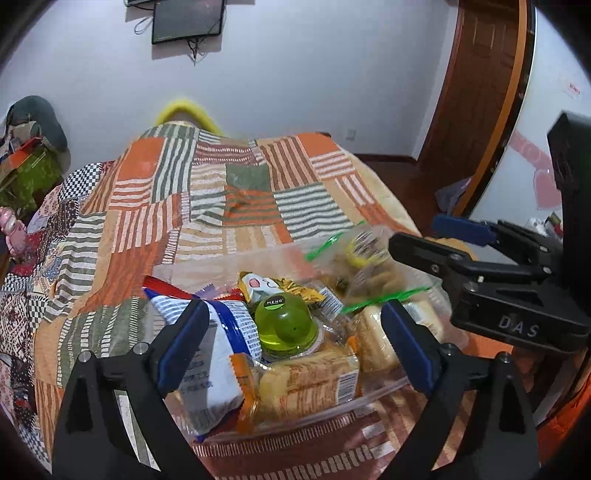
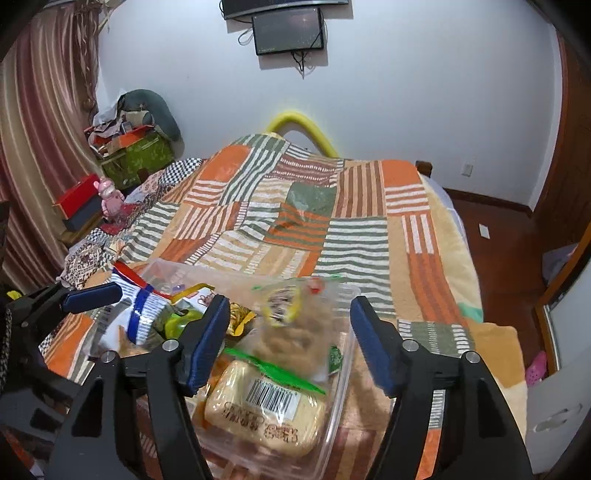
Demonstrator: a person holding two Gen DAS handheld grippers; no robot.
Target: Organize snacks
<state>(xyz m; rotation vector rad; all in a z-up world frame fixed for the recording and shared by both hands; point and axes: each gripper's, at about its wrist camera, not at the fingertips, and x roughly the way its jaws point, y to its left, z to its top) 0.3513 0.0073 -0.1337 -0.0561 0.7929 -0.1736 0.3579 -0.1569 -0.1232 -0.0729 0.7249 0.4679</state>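
Observation:
A clear plastic bin [image 1: 314, 417] [image 2: 343, 369] sits on the patchwork quilt, packed with snacks. Inside are a green jelly cup [image 1: 286, 325] [image 2: 177, 321], a white and blue packet [image 1: 218, 350], a yellow cake pack [image 1: 306, 384] and a barcoded bread pack [image 2: 266, 410]. My left gripper [image 1: 293, 310] hangs open over the bin's left half, holding nothing. My right gripper [image 2: 289, 302] [image 1: 417, 232] stands open over the right half. A clear cookie bag with green strips [image 2: 291, 325] [image 1: 369, 266] is blurred between its fingers, and the pads do not press on it.
The quilt [image 2: 332, 236] covers the bed beyond the bin. Red boxes and a pink toy [image 2: 110, 203] sit at the bed's left, with a green box [image 2: 140, 155] behind. Wooden floor and a door [image 1: 476, 74] lie to the right. A monitor [image 2: 288, 31] hangs on the wall.

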